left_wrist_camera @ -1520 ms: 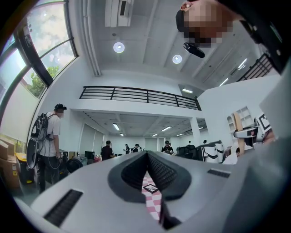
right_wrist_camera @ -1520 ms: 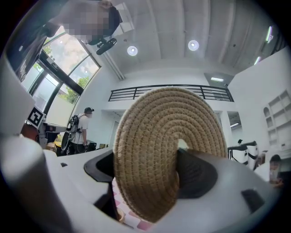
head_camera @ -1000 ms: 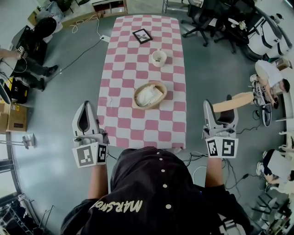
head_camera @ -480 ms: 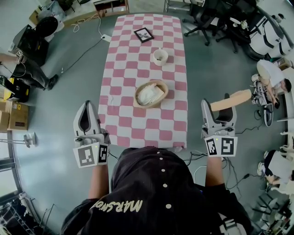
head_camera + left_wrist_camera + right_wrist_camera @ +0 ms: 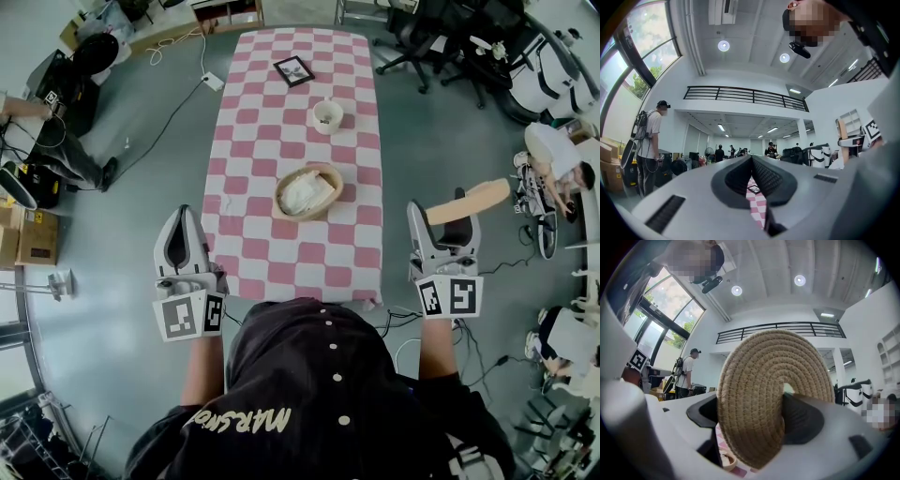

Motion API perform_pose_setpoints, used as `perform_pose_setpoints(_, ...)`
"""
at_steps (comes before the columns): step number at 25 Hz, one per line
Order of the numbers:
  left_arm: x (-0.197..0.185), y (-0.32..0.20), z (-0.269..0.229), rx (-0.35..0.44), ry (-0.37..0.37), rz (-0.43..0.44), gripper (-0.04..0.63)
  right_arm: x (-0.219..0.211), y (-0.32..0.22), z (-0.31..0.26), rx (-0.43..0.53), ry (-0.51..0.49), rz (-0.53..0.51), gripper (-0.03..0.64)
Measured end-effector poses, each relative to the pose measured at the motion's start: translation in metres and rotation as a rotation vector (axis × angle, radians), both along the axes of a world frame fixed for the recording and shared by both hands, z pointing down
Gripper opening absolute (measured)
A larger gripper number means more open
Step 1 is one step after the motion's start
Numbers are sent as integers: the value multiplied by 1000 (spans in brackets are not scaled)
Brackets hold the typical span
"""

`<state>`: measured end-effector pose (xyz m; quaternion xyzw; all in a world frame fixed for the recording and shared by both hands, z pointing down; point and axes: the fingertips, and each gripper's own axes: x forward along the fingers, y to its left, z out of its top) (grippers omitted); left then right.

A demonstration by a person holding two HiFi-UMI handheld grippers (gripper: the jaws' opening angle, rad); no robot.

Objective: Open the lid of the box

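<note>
The box is a round woven basket [image 5: 307,192] standing open on the pink checked table [image 5: 253,103], with white stuff inside. Its flat woven lid [image 5: 469,198] is off the basket, out to the right of the table and held on edge. My right gripper [image 5: 441,217] is shut on the lid [image 5: 773,394], which fills the right gripper view between the fingers [image 5: 705,412]; the basket [image 5: 724,460] shows low down past it. My left gripper [image 5: 178,223] hangs off the table's left side, jaws shut and empty, its fingertips [image 5: 752,161] meeting.
A white cup [image 5: 325,116] and a small dark picture frame [image 5: 292,71] stand further up the table. Office chairs [image 5: 422,37] and seated people [image 5: 553,164] are on the right, boxes [image 5: 23,234] and gear on the left floor.
The right gripper with the lid has edged slightly up the picture. The left gripper has kept still. A person at the far left edge has shifted.
</note>
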<state>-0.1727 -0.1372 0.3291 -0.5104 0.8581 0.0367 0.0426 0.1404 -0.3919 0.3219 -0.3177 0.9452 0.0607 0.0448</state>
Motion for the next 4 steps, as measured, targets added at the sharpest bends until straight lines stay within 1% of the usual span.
perform_pose_setpoints(4, 1, -1, -2, 4, 0, 3, 8, 0, 0, -2, 1, -1, -2, 380)
